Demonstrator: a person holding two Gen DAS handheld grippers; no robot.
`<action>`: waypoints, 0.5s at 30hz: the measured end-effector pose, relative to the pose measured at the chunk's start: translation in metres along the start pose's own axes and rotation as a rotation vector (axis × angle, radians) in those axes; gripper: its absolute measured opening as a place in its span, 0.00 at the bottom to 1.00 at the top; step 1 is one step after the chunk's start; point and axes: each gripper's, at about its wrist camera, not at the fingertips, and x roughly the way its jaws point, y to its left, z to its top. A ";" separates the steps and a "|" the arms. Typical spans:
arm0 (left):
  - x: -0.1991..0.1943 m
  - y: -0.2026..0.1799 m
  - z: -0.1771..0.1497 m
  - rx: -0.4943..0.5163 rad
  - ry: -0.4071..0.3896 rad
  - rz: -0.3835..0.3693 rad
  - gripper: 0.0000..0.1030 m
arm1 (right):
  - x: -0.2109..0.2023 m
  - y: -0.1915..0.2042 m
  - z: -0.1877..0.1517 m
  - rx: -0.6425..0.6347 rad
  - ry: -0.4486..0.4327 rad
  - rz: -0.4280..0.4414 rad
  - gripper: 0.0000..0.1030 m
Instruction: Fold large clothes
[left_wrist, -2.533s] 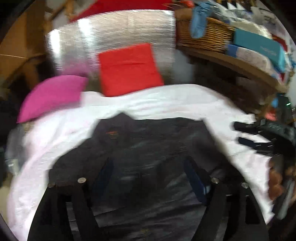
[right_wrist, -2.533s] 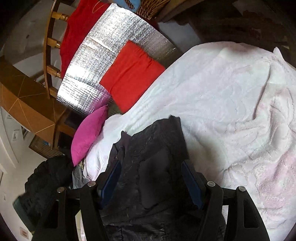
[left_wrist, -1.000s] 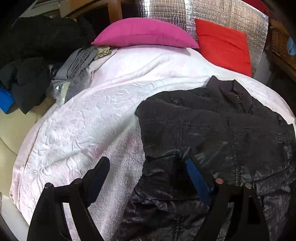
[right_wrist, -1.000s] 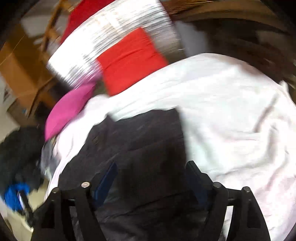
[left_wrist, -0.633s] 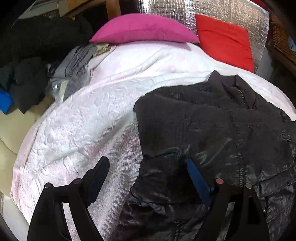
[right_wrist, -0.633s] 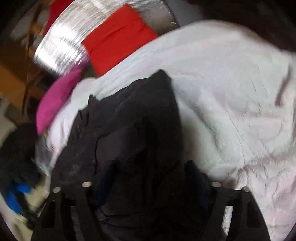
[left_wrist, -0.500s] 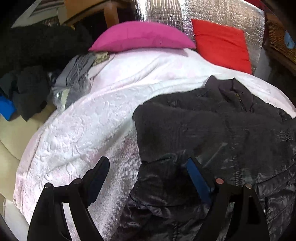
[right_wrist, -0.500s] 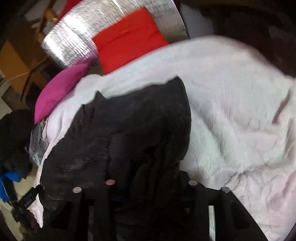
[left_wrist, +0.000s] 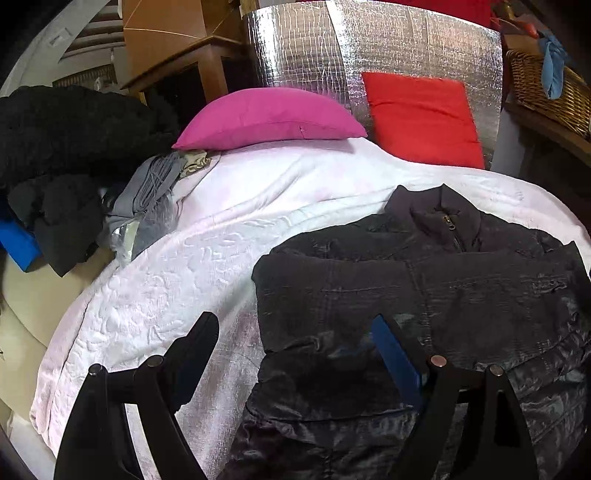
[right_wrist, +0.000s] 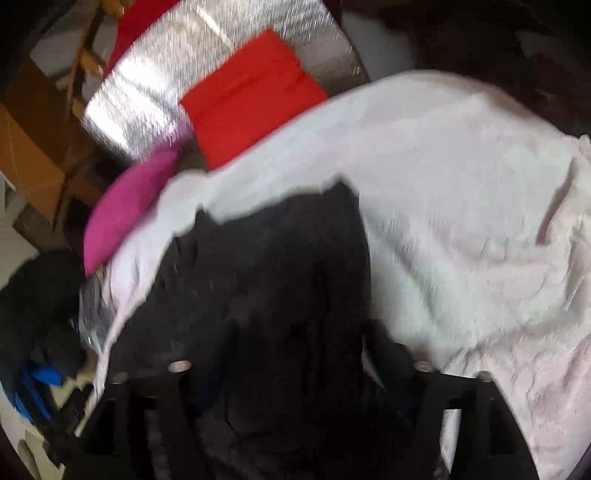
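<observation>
Nearest the lens, the left claw (left_wrist: 295, 350) is standing spread wide over the near left part of the bed, gripping nothing — one finger is hanging above the white bedspread (left_wrist: 166, 280), the blue-padded one above the glossy lower panel of the black jacket (left_wrist: 424, 295). Compared with a second ago, this view is sitting a little higher and tilted further up, so more of the headboard end is showing.

The right claw (right_wrist: 295, 369) is where the change is happening: half a second ago its jaws were drawn in tight around a bunch of dark fabric, and now they are opening again, with jacket cloth between the fingers. The picture is too smeared to say whether the pads are touching it. My reading is that the right side panel or sleeve is being let go after being carried inward — one side fold is finishing, and the left side is probably next.

The jacket is lying in the middle of the bed toward the near edge, zipped collar pointing to the head end. Beyond it, the pink pillow (left_wrist: 269, 118) and red cushion (left_wrist: 421, 118) are resting at the head edge against a silver foil panel (left_wrist: 369, 48), and a heap of dark clothes (left_wrist: 66, 155) is crowding the far left corner.
</observation>
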 end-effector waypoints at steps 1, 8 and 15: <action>0.000 -0.003 -0.001 0.002 0.001 0.004 0.84 | 0.002 0.001 0.001 0.005 -0.014 -0.003 0.77; 0.012 -0.006 -0.001 0.006 0.037 0.019 0.83 | 0.057 0.000 0.003 0.078 0.067 -0.019 0.74; 0.022 0.042 0.011 -0.152 0.078 -0.001 0.83 | 0.021 0.026 0.008 -0.018 -0.078 0.000 0.31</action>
